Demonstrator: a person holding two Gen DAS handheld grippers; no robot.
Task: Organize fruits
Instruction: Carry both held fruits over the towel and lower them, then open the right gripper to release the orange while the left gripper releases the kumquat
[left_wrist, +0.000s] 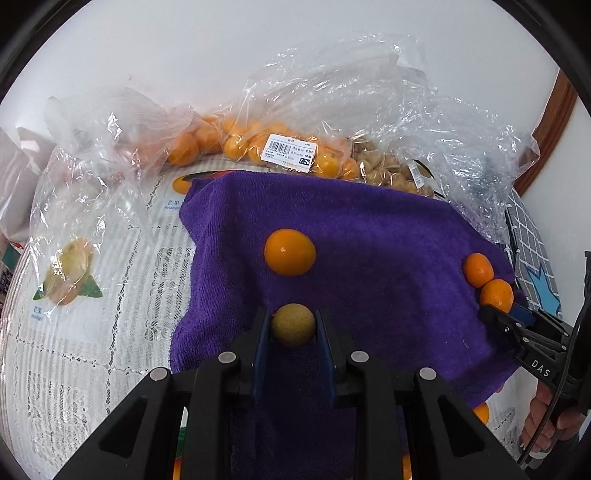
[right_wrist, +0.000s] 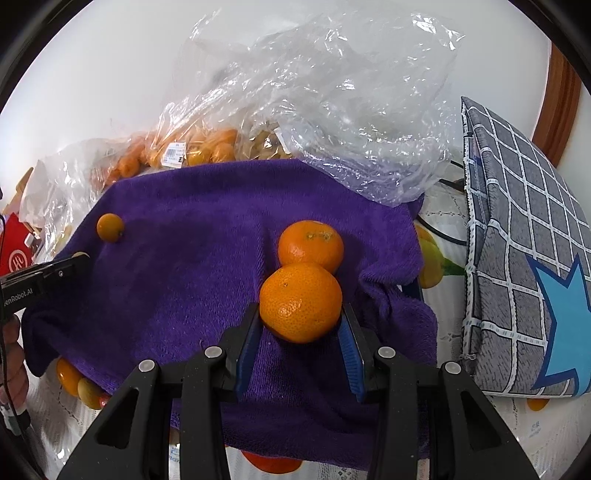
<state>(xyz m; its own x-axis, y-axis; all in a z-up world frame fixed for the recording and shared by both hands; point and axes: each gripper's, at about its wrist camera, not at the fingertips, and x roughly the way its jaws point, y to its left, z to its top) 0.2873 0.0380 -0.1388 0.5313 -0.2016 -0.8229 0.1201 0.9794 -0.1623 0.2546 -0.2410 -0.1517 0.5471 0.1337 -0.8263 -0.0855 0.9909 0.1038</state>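
Purple towel over lace tabletop. Left gripper clamped on yellowish fruit, right gripper pinching tangerine, both just above towel. Best lowered gently, released once settled among like fruit.

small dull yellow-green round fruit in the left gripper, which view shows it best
The left wrist view: the small dull yellow-green round fruit sits centred and close between the left gripper pads over the purple towel. The right wrist view shows only a pale sliver of it at that gripper's tip, far left.
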